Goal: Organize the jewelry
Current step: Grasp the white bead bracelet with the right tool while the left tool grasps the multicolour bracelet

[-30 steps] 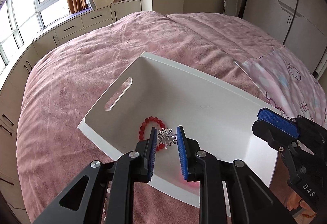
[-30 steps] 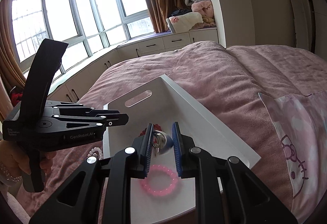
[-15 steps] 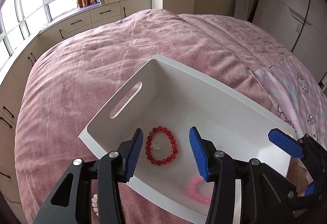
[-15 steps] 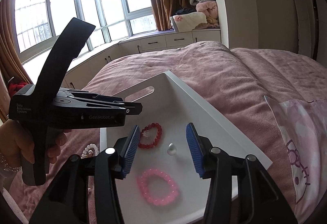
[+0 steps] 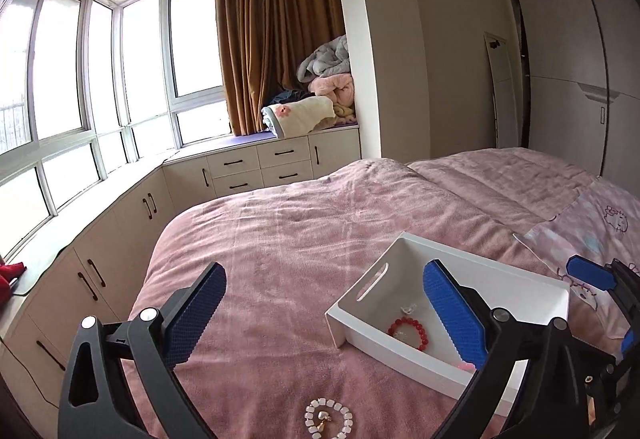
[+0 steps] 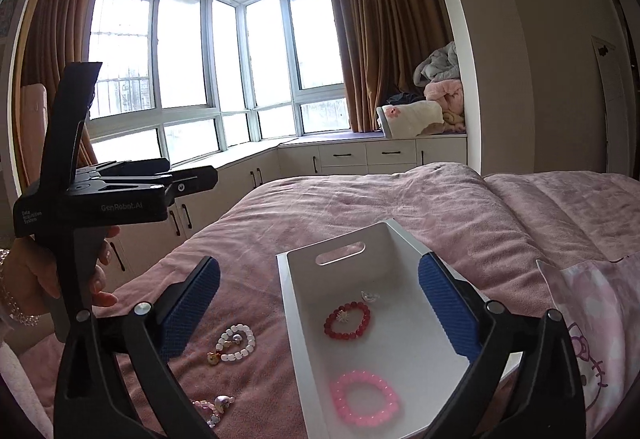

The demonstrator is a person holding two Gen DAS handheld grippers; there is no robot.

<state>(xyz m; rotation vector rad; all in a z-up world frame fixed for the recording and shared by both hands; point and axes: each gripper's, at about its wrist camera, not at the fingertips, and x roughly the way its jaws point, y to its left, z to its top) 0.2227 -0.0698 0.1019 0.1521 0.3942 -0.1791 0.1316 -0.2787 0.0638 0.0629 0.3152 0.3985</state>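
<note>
White rectangular plastic tray (image 6: 304,339): three pieces in. White beaded bracelet (image 6: 237,342) on pink blanket (image 6: 320,207): next; left gripper (image 5: 324,313), right gripper (image 6: 320,309) spread, empty. Pinch beads low, lift straight.

Daylight pours in from the bay windows (image 6: 192,79) on my left, blown out to plain white, and lights the room evenly with soft, faint shadows. Both my views bend hard at the edges and darken in the corners. The pink bed cover (image 5: 280,239) looks sharp, and the white tray (image 6: 384,335) shows no glare.
</note>
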